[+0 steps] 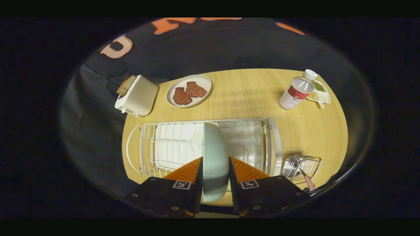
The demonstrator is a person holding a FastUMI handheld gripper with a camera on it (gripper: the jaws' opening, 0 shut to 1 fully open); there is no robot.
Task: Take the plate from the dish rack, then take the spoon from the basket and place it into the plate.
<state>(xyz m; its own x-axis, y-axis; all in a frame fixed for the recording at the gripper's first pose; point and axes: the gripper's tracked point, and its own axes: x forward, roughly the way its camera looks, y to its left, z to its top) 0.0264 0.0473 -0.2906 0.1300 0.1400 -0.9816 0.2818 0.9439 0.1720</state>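
Low centre of frame, tool (215, 164) fingers clamp the pale green round plate (213, 154) upright in the white wire dish rack (157, 147); lift-out pending, spoon (306, 178) untouched in its chrome wire basket (300, 167).

Place: staged kitchen corner in a recording booth
Signs: round wooden table (249, 95), dish rack (170, 147), toaster (137, 95), plate of meat (189, 90), cutlery basket (300, 167)
Backdrop: black cloth wall (203, 49)

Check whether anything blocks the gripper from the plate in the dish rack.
Nothing visible does. The plate stands on edge in the dish rack and already sits between the gripper's two fingers, one on each face. Whether both fingers press on it cannot be told.
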